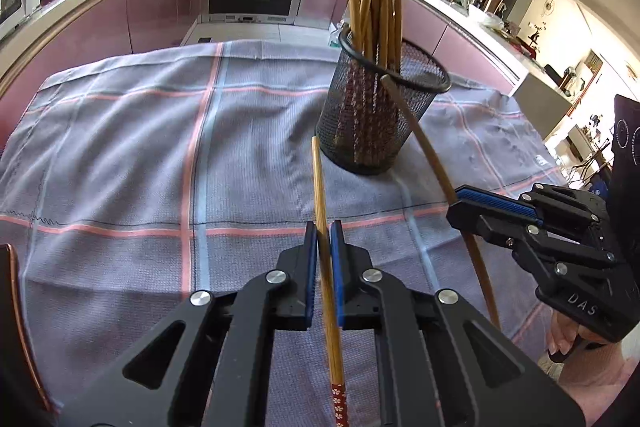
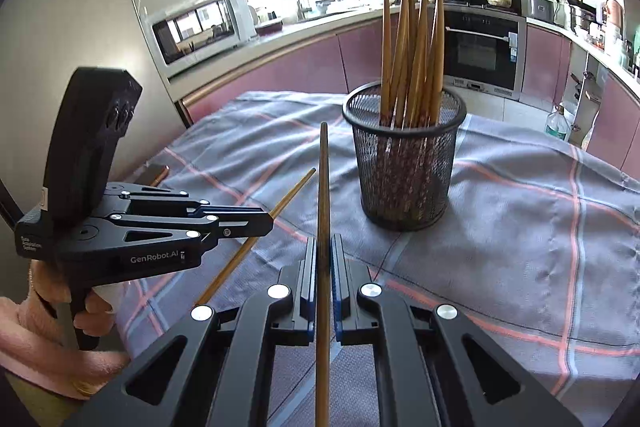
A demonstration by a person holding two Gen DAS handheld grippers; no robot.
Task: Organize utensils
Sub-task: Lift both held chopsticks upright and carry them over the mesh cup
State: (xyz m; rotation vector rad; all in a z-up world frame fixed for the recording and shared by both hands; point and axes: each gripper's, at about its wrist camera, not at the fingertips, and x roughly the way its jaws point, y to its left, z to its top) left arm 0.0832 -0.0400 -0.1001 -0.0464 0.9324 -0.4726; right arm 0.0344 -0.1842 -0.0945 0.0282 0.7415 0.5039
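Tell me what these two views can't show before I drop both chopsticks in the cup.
- Left view: left tongs' chopstick runs off the bottom edge.
- Right view: right tongs' darker chopstick does too.
- Both views: mesh cup bottom, screened by mesh and chopsticks inside.

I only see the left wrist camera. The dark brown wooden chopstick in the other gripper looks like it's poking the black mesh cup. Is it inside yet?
Observer: No. From the right wrist camera, the dark brown wooden chopstick ends off to the side of the black wire mesh cup. The grey checked cloth shows between them.
Operator: Is that gripper really squeezing it?
Observer: Yes. The right gripper has its two blue pads shut on it, one on each side.
Operator: Who's holding my gripper?
Observer: A hand in a pink sleeve grips the handle of the left gripper.
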